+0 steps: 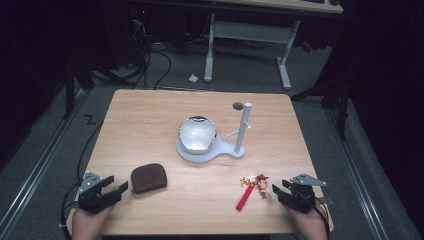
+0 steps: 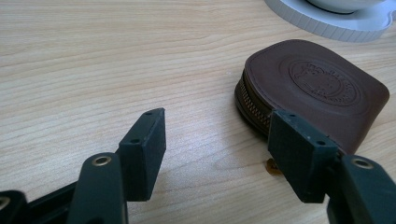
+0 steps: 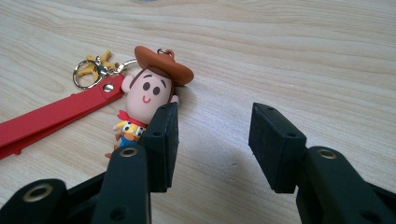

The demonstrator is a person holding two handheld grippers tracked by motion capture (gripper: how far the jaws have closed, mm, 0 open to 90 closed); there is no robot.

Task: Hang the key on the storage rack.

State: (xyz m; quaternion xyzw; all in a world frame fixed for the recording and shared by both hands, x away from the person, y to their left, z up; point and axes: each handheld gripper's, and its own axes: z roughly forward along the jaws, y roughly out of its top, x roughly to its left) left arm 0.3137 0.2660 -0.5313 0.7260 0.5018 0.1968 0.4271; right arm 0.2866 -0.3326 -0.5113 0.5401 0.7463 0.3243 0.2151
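A brown zipped leather pouch lies on the wooden table near its front left. My left gripper rests open just left of it, its right jaw close beside the pouch's zip edge, nothing between the jaws. At the front right lies a cowboy figure keychain with a red strap and a gold ring. My right gripper stands open just right of the figure, its left jaw partly covering the figure's body.
In the table's middle a white stand carries a shiny bowl-shaped dish and an upright white post. A small dark disc lies behind the post. Bare wood stretches between the grippers. A desk frame stands beyond the table.
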